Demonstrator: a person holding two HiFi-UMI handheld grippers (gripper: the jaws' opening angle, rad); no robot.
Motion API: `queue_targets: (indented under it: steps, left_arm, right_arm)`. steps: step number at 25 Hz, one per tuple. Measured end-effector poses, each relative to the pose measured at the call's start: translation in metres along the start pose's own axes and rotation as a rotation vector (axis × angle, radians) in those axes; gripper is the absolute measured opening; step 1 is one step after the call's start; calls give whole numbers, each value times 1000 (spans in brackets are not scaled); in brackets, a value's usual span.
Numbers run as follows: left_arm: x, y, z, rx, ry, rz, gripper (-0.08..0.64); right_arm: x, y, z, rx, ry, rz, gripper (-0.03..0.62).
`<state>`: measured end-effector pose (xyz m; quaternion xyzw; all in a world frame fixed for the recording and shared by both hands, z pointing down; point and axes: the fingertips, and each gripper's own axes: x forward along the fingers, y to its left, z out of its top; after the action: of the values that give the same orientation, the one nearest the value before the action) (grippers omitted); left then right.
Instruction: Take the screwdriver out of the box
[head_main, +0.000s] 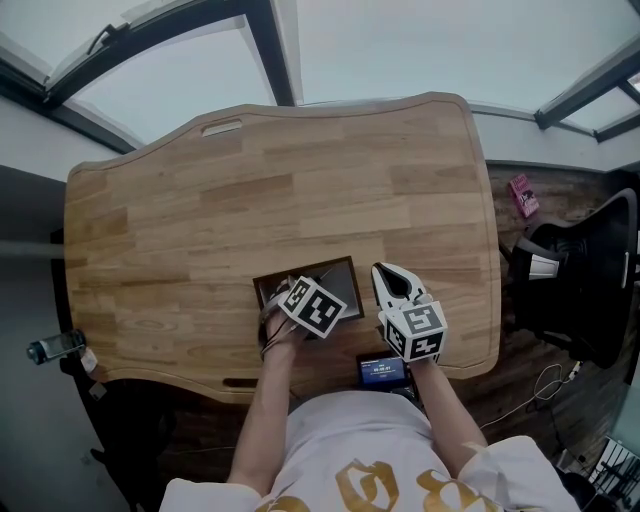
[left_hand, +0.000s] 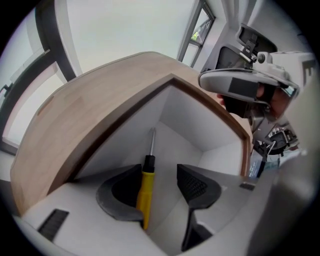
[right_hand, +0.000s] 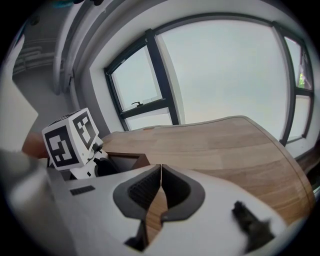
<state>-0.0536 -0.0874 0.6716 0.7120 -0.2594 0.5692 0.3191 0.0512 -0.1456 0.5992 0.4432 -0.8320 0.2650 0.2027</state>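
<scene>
Left gripper view: screwdriver (left_hand: 145, 194) between parted jaws

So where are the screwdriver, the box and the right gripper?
screwdriver (left_hand: 145, 192): left gripper view, on its yellow handle.
box (left_hand: 192, 120): left gripper view, on its white inner wall.
right gripper (right_hand: 161, 172): right gripper view, where its closed fingertips meet.

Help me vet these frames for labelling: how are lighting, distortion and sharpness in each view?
Head view: soft even daylight, the table bowed by the lens. Left gripper view: dark vignetted corners, the screwdriver crisp inside the box, right edge smeared. Right gripper view: windows washed out pale, nearby jaws slightly soft.
</scene>
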Motion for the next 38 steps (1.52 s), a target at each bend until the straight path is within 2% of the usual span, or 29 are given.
queue_targets:
  steps: [6, 9, 15, 28, 38]
  left_arm:
    - [3, -2, -2, -7, 26, -41, 215]
    - [4, -1, -3, -3, 34, -30, 208]
    - [4, 5, -4, 18, 54, 19, 128]
    - [4, 8, -4, 16, 55, 30, 74]
    - [4, 8, -4, 19, 51, 21, 80]
  right_arm:
    - [4, -4, 1, 0, 7, -3, 32]
    - [6, -5, 0, 5, 11, -3, 32]
    - [9, -3, 3, 3, 8, 3, 32]
    - [6, -2, 0, 8, 9, 2, 32]
    - [1, -2, 2, 9, -3, 1, 32]
